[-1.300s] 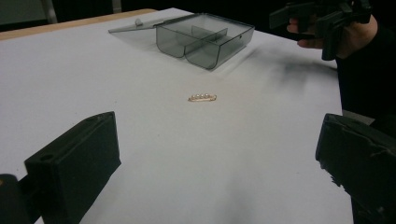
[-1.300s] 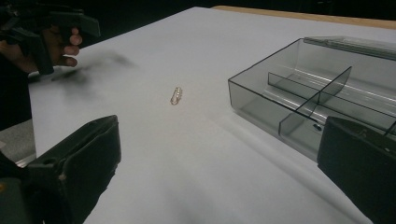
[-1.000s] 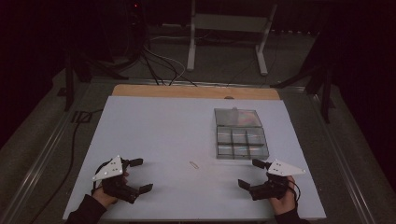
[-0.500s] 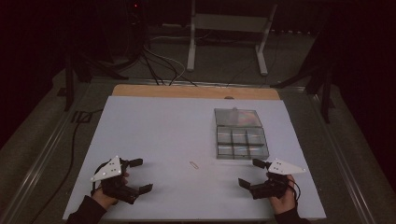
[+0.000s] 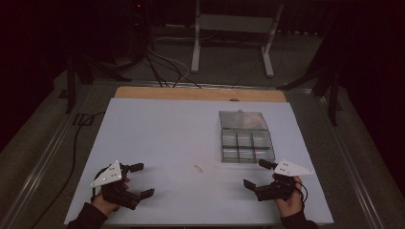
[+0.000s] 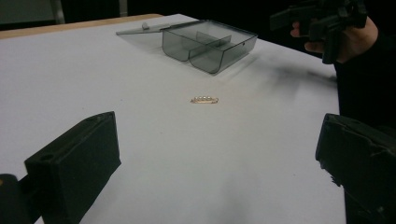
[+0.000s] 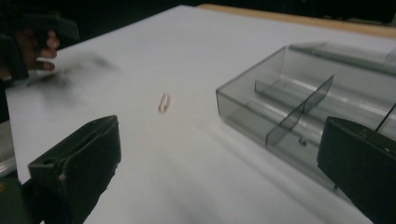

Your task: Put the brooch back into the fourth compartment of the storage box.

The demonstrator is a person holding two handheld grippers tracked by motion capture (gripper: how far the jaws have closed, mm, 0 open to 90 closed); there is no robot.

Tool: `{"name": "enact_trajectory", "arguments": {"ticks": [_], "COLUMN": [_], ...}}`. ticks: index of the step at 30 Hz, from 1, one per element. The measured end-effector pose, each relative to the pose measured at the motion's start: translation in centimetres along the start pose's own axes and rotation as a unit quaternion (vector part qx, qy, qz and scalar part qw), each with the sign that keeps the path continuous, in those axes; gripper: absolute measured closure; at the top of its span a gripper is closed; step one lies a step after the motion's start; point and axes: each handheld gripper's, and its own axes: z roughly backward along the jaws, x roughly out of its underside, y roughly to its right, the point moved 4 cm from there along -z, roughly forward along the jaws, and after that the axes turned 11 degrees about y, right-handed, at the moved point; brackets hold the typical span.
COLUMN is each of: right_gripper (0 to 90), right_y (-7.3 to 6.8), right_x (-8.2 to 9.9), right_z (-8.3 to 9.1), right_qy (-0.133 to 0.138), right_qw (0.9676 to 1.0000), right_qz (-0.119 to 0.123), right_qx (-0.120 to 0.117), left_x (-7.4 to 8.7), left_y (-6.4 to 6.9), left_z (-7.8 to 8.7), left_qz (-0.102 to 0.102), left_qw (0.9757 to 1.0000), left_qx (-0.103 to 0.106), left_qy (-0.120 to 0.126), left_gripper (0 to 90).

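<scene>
small pin on the table, between both spread claws

1. One white rectangular table top, with one strip of bare wood along its far edge.
2. One clear smoky-grey plastic compartment box, its one flat lid lying open behind it; the high view shows six compartments, in two rows of three.
3. One small metal paper clip.
4. Two black two-jaw hand-held grippers: the left gripper and the right gripper.
5. Two grey three-cornered plates, one on each gripper.
6. Two hands, one holding each gripper.
</scene>
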Motion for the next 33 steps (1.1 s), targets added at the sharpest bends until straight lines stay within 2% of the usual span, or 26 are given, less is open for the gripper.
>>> {"name": "enact_trajectory", "arguments": {"ticks": [3, 10, 13, 18, 25, 27, 33], "right_gripper": [0.0, 0.0, 0.0, 0.0, 0.0, 0.0, 0.0], "right_y": [-0.2, -0.3, -0.3, -0.7, -1.1, -1.1, -1.4], "right_x": [-1.3, -2.8, -3.0, -3.5, -4.1, -4.1, -4.4], "right_z": [-0.1, -0.9, -1.1, -2.2, -4.1, -4.7, -6.2], "right_qy": [0.018, 0.028, 0.026, 0.025, 0.015, 0.012, 0.007], "right_qw": [0.9998, 0.9996, 0.9996, 0.9997, 0.9994, 0.9993, 0.999], "right_qz": [0.002, -0.004, -0.006, 0.003, 0.013, 0.008, 0.011], "right_qx": [0.005, 0.003, 0.003, -0.004, -0.027, -0.034, -0.044], "left_x": [0.1, 0.1, 0.1, 0.2, 0.1, 0.1, 0.1], "left_y": [0.1, 0.0, 0.1, 0.1, 0.1, 0.2, 0.2], "left_z": [0.3, 0.2, 0.2, 0.2, 0.2, 0.2, 0.2], "left_qz": [-0.005, -0.002, -0.003, -0.002, -0.004, -0.005, -0.005], "left_qw": [1.0, 1.0, 1.0, 1.0, 1.0, 1.0, 1.0], "left_qx": [-0.003, -0.004, -0.003, -0.003, -0.003, -0.003, -0.002], "left_qy": [-0.001, -0.004, -0.004, -0.005, -0.005, -0.005, -0.003], "left_gripper": [1.3, 1.3, 1.4, 1.4, 1.4, 1.4, 1.4]}}
